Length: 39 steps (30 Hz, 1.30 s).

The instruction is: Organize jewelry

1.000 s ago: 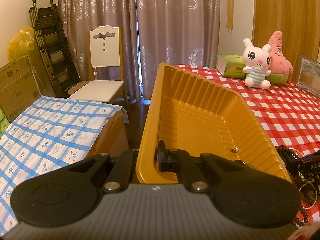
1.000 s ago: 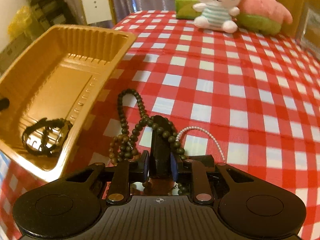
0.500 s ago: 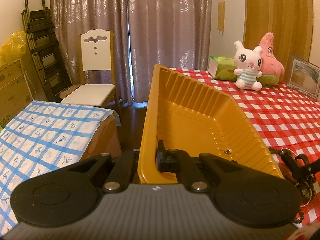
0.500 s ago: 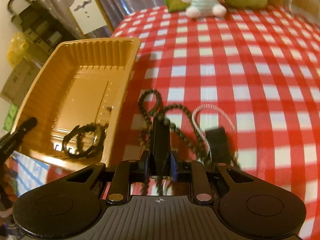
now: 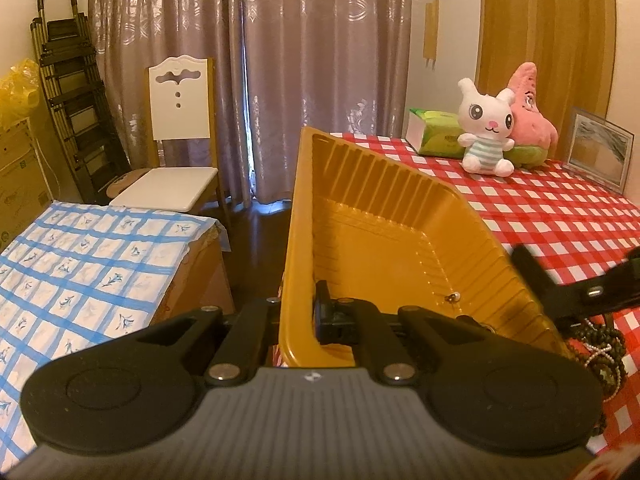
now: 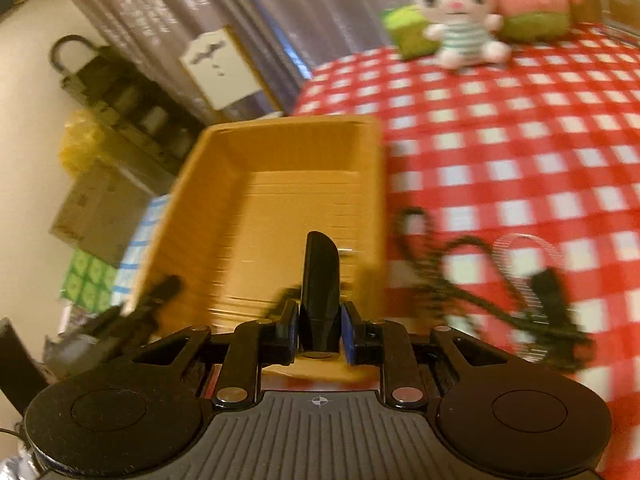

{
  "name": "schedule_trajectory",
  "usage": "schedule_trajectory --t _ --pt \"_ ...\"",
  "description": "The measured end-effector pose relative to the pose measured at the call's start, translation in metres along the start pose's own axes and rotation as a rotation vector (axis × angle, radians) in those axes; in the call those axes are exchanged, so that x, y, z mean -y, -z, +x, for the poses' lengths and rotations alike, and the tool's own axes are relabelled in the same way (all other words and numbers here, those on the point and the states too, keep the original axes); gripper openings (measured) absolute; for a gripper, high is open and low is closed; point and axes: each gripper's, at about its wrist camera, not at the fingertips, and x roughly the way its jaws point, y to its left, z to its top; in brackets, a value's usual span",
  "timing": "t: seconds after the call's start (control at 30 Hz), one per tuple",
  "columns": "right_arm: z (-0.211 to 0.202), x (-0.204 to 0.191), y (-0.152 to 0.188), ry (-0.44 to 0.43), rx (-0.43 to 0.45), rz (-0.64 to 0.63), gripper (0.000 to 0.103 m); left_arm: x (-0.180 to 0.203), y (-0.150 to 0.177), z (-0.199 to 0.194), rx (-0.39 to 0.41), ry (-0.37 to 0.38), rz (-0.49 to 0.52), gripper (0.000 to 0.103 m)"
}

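With my left gripper (image 5: pixel 298 312) clamped on the tray (image 5: pixel 384 232) wall, loading jewelry.
Right gripper (image 6: pixel 320 320) grasps beads (image 6: pixel 452 280), strands trailing lower right; next, clear the rim.

Grey patterned curtains (image 5: pixel 248 80) hang closed behind a white chair (image 5: pixel 176 148). A folded black ladder (image 5: pixel 76 112) leans on the cream wall beside cardboard boxes (image 5: pixel 18 176). Wood panelling (image 5: pixel 544 40) stands right; the floor (image 5: pixel 256 248) is dark.
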Motion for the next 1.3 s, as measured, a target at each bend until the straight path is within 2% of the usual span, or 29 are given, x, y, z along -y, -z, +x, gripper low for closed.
schedule_trajectory --t 0.17,0.43,0.53,0.67,0.8,0.9,1.03,1.3 --pt "0.028 -0.026 -0.001 -0.035 -0.008 -0.011 0.022 -0.001 -0.001 0.0 0.003 0.013 0.007 0.004" --pt "0.056 -0.04 0.002 -0.018 -0.023 -0.006 0.022 -0.005 0.0 0.002 0.003 0.03 0.006 0.004" --pt "0.057 -0.04 0.005 -0.016 -0.032 -0.008 0.025 -0.005 0.0 0.003 0.001 0.033 0.005 0.004" --pt "0.046 -0.038 0.006 -0.027 0.0 -0.017 0.032 -0.006 0.001 0.003 -0.001 0.036 0.003 0.004" --pt "0.022 -0.034 0.008 -0.044 0.045 -0.044 0.034 -0.006 0.001 0.004 0.0 0.035 0.005 0.004" --pt "0.0 -0.021 0.016 -0.003 0.073 -0.071 0.034 -0.006 0.001 0.004 0.0 0.034 0.004 0.004" --pt "-0.031 0.016 0.031 0.091 0.094 -0.045 0.034 -0.005 0.001 0.005 -0.001 0.028 -0.001 0.004" --pt "-0.074 0.091 0.057 0.288 0.053 0.009 0.034 -0.001 0.001 0.004 -0.004 0.008 0.0 0.004"
